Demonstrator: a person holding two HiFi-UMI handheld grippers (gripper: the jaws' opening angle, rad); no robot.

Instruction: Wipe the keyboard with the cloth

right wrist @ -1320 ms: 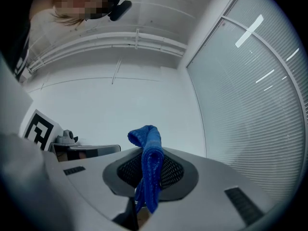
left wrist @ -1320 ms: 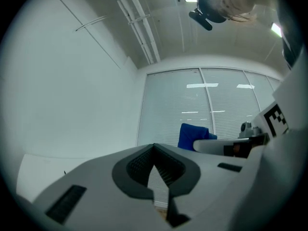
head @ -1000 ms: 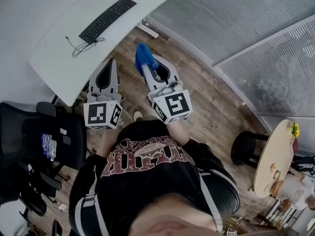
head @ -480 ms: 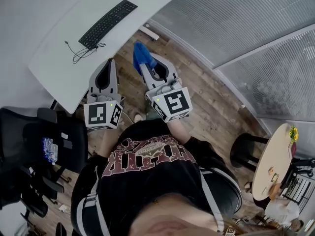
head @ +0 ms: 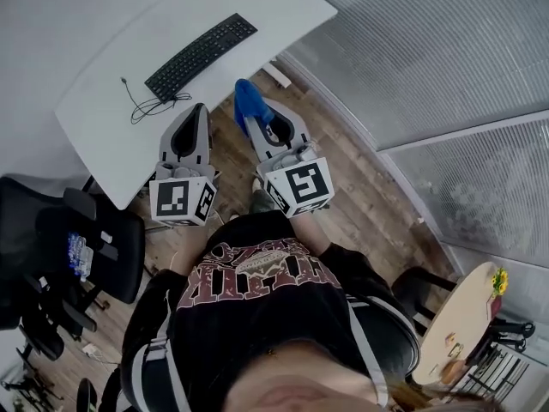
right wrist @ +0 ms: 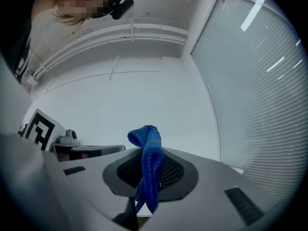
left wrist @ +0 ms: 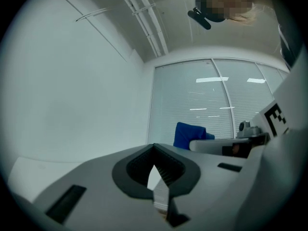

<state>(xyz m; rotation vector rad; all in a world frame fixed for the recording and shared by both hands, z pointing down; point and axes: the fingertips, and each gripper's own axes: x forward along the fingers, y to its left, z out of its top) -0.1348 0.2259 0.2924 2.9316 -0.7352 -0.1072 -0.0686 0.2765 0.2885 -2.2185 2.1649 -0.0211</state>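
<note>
Stands on a wooden floor (head: pixel 360 200) just beside a white worktop (head: pixel 103 123), both grippers held out in front, side by side and near each other; pinches a blue cloth (head: pixel 248 99) between the fingers of the right gripper (head: pixel 251 118); grips it across the middle, with a bunched fold sticking up past the fingertips and a loose end hanging down the near side in the right gripper view; holds that cloth in the air over the floor, close to the worktop's edge, touching neither the worktop nor the keyboard (head: pixel 202 56); carries nothing in the left gripper (head: pixel 202 110), its fingers (left wrist: pixel 96 177) pressed together at the tips, with only a thin sliver of light lower down between the ribbed pads; catches the cloth in the left gripper view too, a blue patch off to the right against the window blinds (left wrist: pixel 192 100); has the keyboard, black and long, lying aslant on the far part of the worktop, well apart from both grippers; trails a thin dark cable (head: pixel 150 106) in loose loops off the keyboard's nearer end; wears a dark printed shirt (head: pixel 257 290); has a black office chair (head: pixel 94 247) at the left beside the worktop, and a small round table (head: pixel 455 333) at the lower right of the head view, well apart.
</note>
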